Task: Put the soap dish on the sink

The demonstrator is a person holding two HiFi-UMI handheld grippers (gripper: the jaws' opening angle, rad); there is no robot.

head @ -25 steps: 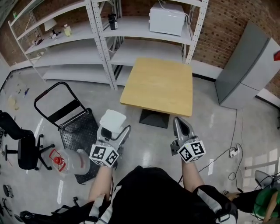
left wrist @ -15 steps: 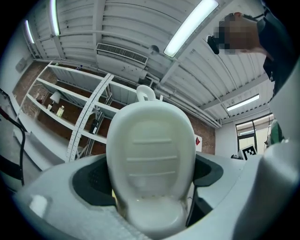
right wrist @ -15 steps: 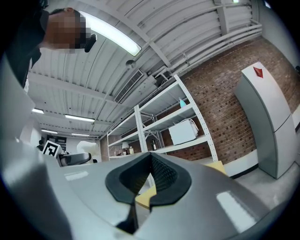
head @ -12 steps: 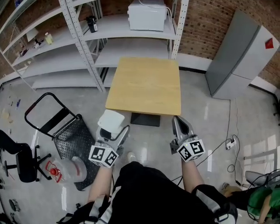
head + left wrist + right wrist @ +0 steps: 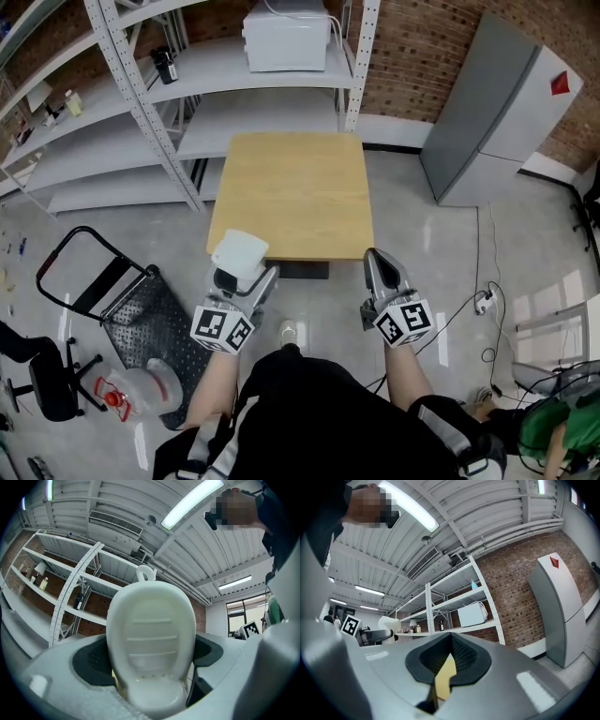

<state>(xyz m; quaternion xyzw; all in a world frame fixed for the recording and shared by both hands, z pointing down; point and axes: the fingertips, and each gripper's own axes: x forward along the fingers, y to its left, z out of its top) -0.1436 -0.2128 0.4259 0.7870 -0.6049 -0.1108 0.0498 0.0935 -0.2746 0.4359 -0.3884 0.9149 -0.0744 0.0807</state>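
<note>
Head view: we see the left gripper holding the white soap dish at the wooden counter's near edge, above grey floor. The right gripper is alongside.
Left gripper view: fingers clamp the soap dish.
Right gripper view: fingers pressed together, empty; brick wall and shelving beyond.

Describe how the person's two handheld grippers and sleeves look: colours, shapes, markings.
The left gripper and right gripper are alike: silver-grey shells tapering into two jaws lined with dark textured pads. Each carries a white cube printed with black square markers. The person wears a black top with white-striped sleeves.
</note>
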